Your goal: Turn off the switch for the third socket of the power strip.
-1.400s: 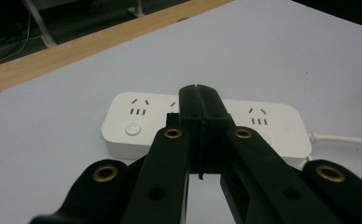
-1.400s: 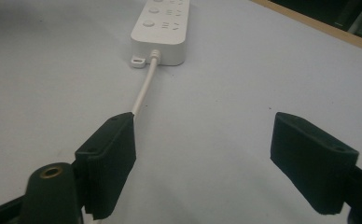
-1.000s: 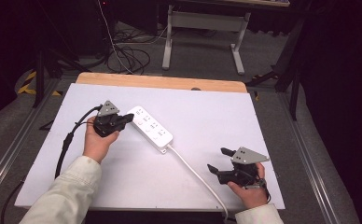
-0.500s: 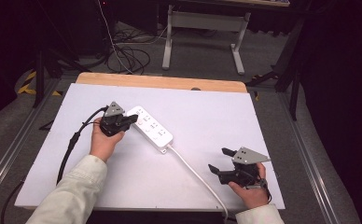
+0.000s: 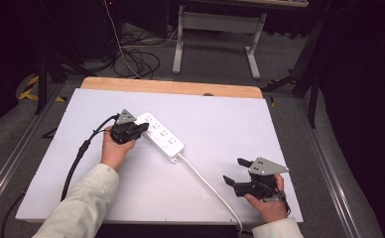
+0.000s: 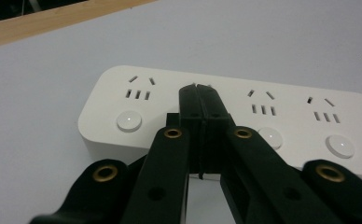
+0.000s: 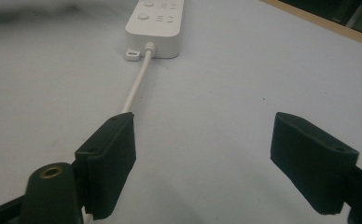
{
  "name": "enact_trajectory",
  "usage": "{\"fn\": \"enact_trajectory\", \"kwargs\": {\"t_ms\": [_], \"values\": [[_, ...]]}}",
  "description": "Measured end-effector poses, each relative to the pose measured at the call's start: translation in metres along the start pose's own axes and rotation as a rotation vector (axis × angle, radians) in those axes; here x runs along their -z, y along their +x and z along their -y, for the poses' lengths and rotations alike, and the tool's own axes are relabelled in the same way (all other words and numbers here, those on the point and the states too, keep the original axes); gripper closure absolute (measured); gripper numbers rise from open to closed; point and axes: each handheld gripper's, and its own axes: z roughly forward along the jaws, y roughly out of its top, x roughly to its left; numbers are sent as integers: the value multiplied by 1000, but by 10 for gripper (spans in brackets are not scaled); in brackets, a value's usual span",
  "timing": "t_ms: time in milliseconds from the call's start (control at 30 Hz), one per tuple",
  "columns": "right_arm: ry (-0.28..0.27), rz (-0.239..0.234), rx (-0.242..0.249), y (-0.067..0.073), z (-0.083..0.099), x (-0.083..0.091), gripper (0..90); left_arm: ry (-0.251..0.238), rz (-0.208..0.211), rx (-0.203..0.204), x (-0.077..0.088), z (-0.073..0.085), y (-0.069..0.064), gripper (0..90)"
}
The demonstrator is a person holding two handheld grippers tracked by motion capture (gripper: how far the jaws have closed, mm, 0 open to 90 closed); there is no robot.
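A white power strip (image 5: 160,138) with several sockets and round buttons lies slanted on the white table top (image 5: 220,124). My left gripper (image 5: 142,127) is shut, with nothing between its jaws, and its tips hover over the strip's left end. In the left gripper view the closed tips (image 6: 199,91) sit above the strip (image 6: 281,112), between two socket groups, near a round button (image 6: 129,120). My right gripper (image 5: 236,171) rests open near the table's front right. In the right gripper view its fingers (image 7: 111,154) stand wide apart, facing the strip's cord end (image 7: 153,28).
The strip's white cord (image 5: 208,186) runs from its right end to the table's front edge, passing left of my right gripper. A black cable (image 5: 79,153) trails from the left gripper. A wooden strip (image 5: 170,87) borders the far edge. Cables and a metal stand lie on the floor beyond.
My left gripper has moved right and slightly down, from beside the strip's left end to over it. The right gripper has stayed where it was.
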Motion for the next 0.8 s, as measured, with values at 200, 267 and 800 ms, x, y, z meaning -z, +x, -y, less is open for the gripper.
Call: {"fn": "enact_trajectory", "kwargs": {"t_ms": [200, 267, 800], "values": [[-2, 2, -3, 0, 1, 1, 227, -3, 7, 5, -5, 2, 1, 897], [1, 1, -5, 0, 1, 0, 227, 2, 8, 8, -8, 3, 1, 897], [6, 5, -6, -1, 2, 0, 227, 8, 2, 1, -10, 5, -1, 897]]}}
